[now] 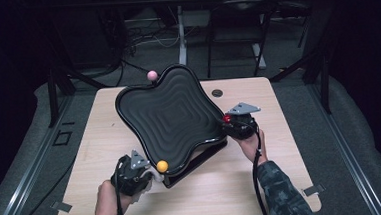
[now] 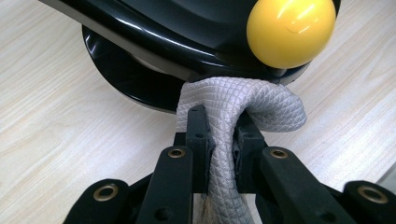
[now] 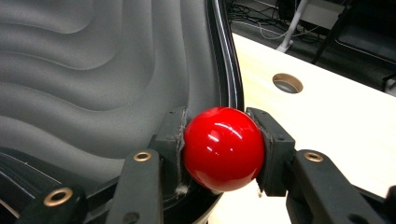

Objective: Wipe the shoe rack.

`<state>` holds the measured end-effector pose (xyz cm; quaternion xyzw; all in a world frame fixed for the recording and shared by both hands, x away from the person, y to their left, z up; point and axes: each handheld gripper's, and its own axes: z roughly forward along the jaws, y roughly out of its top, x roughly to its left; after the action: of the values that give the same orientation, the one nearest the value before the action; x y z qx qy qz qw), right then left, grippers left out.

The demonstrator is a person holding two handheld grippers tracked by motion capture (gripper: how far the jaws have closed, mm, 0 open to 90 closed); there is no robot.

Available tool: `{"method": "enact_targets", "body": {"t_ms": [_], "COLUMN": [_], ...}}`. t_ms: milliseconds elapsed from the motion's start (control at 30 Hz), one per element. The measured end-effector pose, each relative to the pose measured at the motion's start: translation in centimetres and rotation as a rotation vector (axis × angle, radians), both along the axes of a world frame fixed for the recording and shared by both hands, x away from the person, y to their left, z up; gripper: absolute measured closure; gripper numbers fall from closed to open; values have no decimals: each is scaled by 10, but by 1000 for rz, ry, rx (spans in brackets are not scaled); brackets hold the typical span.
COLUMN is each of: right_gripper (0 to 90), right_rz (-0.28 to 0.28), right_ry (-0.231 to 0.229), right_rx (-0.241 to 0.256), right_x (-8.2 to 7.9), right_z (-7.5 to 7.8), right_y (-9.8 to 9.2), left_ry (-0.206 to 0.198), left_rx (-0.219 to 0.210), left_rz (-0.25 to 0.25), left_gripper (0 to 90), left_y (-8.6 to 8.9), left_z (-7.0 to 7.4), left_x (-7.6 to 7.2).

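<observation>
Our left gripper (image 2: 219,140), low in the centre of its own view, has its jaws clenched on a fold of grey quilted cloth (image 2: 243,105), which bulges up out of the jaws and presses against the underside of the black tray rim (image 2: 154,44). Held this way, the cloth seems meant for wiping that edge, and the pinch low on the fold leaves a soft loop free to rub. Just above, in the upper right of that view, a yellow ball (image 2: 291,30) sits on the rim; the loop touches the rim right below it.

Our right gripper (image 3: 224,144), in the lower centre of its view, is closed around a red ball (image 3: 223,148), one jaw on each side. That ball sits at the tray's edge, so we judge this grip serves as a handle that steadies the tray while the other side is cleaned.

From above, the wavy black tray (image 1: 171,113) fills the middle of the frame, tilted on its dark base, on a pale wooden table (image 1: 263,183). The left gripper (image 1: 150,176) is at the lower-left corner of the tray beside the yellow ball (image 1: 162,166), the right gripper (image 1: 229,121) at the tray's right corner with the red ball (image 1: 226,118). A pink ball (image 1: 152,75) tops the far corner, untouched.
</observation>
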<state>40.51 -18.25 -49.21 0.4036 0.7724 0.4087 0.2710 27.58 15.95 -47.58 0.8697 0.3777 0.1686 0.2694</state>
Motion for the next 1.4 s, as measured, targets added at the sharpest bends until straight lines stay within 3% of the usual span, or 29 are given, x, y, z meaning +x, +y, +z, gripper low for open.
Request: {"method": "enact_targets", "body": {"t_ms": [333,567,900,1100,1267,1400], "right_gripper": [598,599,599,598,598,598], "right_rz": [4,5,5,3,0,-1], "right_ry": [-8,-7,-8,-8,-9,-9], "right_rx": [-9,-9,-10,-6,-7,-8], "right_x": [0,0,0,0,0,-1], "right_z": [0,0,0,0,0,0], "right_y": [0,0,0,0,1,1], "left_ry": [-2,-16,-43,-68,-66,-69], "left_rx": [-8,-12,-26,-24,-2,-7], "left_rz": [11,42,127,185,224,248], "left_gripper": [791,788,788,788,787,787], "left_y": [8,20,45,56,63,70], "left_z": [2,10,29,50,63,67], "left_x": [8,23,58,85,105,112]}}
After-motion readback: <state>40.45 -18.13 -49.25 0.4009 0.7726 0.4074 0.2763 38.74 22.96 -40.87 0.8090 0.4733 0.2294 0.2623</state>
